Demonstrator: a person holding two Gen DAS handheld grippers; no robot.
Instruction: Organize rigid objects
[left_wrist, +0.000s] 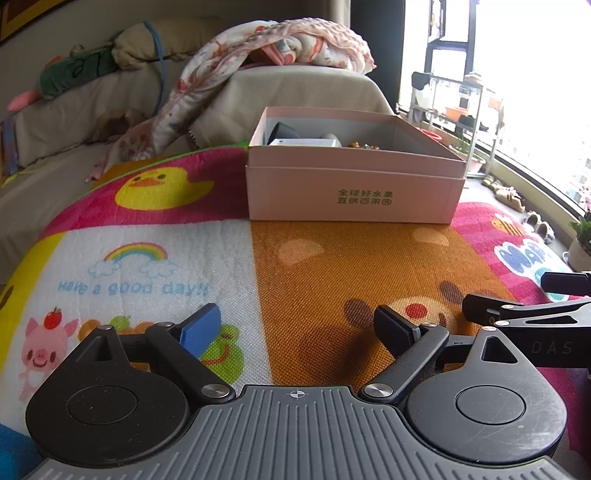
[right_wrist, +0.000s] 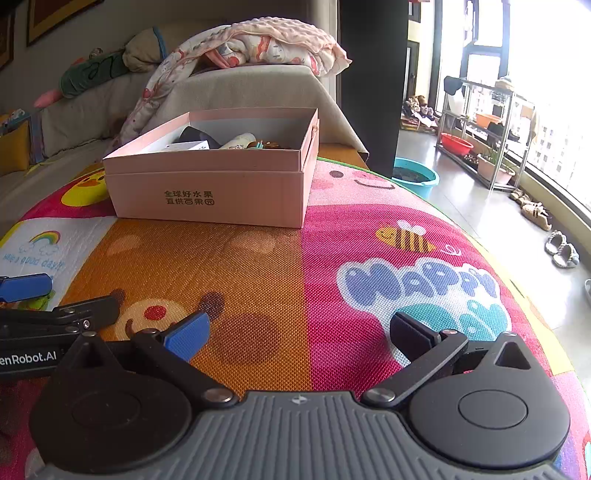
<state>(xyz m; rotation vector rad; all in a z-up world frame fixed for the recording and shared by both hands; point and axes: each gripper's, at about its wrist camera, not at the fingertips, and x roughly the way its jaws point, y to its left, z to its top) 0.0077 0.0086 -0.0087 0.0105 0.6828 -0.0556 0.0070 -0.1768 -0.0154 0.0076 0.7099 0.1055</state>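
A sofa (left_wrist: 55, 122) draped in beige cloth fills the far left, with a green stuffed toy (left_wrist: 74, 72) lying along its back and a patterned blanket (left_wrist: 280, 40) heaped over its arm. In front of it a bright cartoon mat (left_wrist: 314, 266) covers the table, printed with a duck, a rainbow and a pig.

The left tongs (left_wrist: 297, 326) hover low over the mat's white and orange panels, spread wide, with nothing between the blue pad and the black one. Ahead of them, toward the mat's far edge, stands the pink box (left_wrist: 351, 192), open at the top. Inside it lie a dark item, a white carton and some small brown pieces; they are too hidden by the wall to name.

The right tongs (right_wrist: 301, 334) sit just beside the left ones, over the orange and pink panels, also spread and holding nothing. Farther right, on the floor, are a teal basin (right_wrist: 417, 177), a metal rack (right_wrist: 480, 122) by the window and several slippers (right_wrist: 561, 249).
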